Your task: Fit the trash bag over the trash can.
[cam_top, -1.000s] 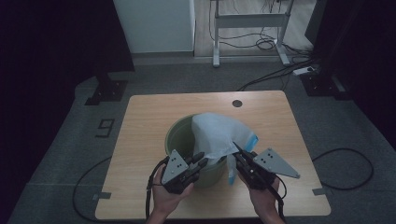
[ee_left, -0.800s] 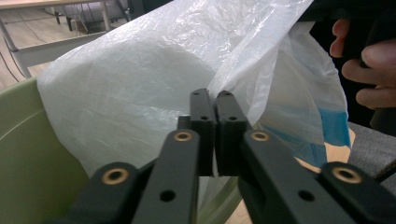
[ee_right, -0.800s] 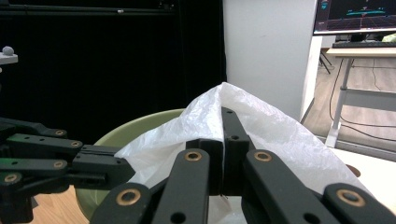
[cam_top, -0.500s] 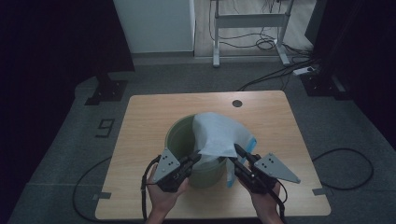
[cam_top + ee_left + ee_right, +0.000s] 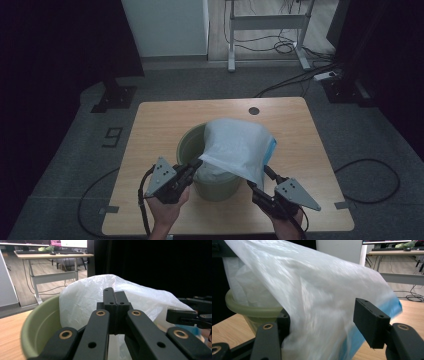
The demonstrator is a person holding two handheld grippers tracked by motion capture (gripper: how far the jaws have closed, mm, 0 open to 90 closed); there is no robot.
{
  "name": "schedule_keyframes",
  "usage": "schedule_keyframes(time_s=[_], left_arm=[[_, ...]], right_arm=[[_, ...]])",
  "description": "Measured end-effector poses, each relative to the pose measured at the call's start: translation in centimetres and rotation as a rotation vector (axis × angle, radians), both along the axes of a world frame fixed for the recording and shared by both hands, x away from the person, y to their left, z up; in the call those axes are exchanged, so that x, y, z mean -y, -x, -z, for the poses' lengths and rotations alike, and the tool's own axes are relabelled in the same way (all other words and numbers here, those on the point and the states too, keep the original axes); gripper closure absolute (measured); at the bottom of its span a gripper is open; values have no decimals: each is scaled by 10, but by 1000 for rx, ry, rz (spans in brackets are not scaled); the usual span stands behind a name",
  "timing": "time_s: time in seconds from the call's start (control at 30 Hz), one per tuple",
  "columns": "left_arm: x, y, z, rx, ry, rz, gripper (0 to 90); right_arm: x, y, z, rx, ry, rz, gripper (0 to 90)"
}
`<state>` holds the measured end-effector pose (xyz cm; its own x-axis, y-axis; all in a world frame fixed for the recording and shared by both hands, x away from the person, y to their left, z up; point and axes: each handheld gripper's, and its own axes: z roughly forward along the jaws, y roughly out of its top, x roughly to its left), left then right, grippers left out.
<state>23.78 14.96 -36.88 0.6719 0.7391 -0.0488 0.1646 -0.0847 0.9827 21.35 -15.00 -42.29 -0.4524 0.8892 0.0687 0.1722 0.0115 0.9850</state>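
Left tongs: clenched — jaws pressed flat together on the near edge of the bag, at the bin's front rim; the left gripper view shows them meeting against the white film.
Right tongs: released, jaws have just been opening; the bag's loose lower edge hangs between them, one jaw clear of it in the right gripper view.
Bag: thin white plastic with a blue strip on its right side, draped over the bin and partly down inside it.
Bin: pale green, round, upright — near the front middle of the surface.
Surface: light wood, small dark hole near its far edge.
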Motion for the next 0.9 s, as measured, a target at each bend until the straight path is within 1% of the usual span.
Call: schedule_keyframes(time_s=[0.03,0.07,0.1,0.13,0.17,0.2,0.23,0.27,0.3,0.33,0.37,0.4,0.47,0.5,0.53,0.57,0.6,0.63,0.73,0.8,0.9], left_arm=[[-2,0,0,2,0,-7,900],[-6,0,-1,2,11,-17,900],[-10,0,-1,-1,22,-18,900],[-15,1,0,-5,36,-23,900],[-15,1,0,-5,36,-23,900],[-19,1,0,-4,34,-29,900],[-22,2,1,-4,37,-37,900],[-26,2,2,-7,46,-40,900],[-29,3,2,-10,51,-45,900],[-36,3,3,-12,61,-56,900],[-36,3,3,-12,61,-56,900],[-41,3,4,-20,74,-57,900],[-48,3,5,-30,89,-58,900],[-51,4,6,-34,92,-57,900],[-54,5,7,-36,91,-59,900],[-57,5,8,-37,87,-64,900],[-64,7,11,-43,86,-73,900],[-64,7,11,-43,86,-73,900],[-76,7,15,-63,99,-87,900],[-82,8,18,-75,96,-97,900],[-92,7,24,-94,92,-113,900]], right_arm=[[0,0,0,0,0,0,384],[1,0,1,0,-2,6,384],[3,1,1,1,-3,15,382],[5,2,2,-2,-8,16,431],[5,2,2,-2,-8,16,431],[6,2,3,1,-10,9,461],[8,2,4,0,-10,4,470],[9,2,5,-2,-11,13,469],[10,1,6,-5,-13,22,501],[12,0,8,-5,-15,20,575],[12,0,8,-5,-15,20,575],[13,0,8,-5,-19,19,602],[16,-1,10,-11,-29,13,763],[17,-3,9,-9,-29,-4,831],[17,-3,9,-9,-29,-4,831],[18,-4,9,-10,-27,-11,860],[21,-7,7,-6,-26,-8,886],[23,-8,7,-7,-26,-6,888],[28,-11,6,-15,-30,1,889],[34,-15,6,-28,-40,8,890],[41,-20,7,-37,-40,21,890]])
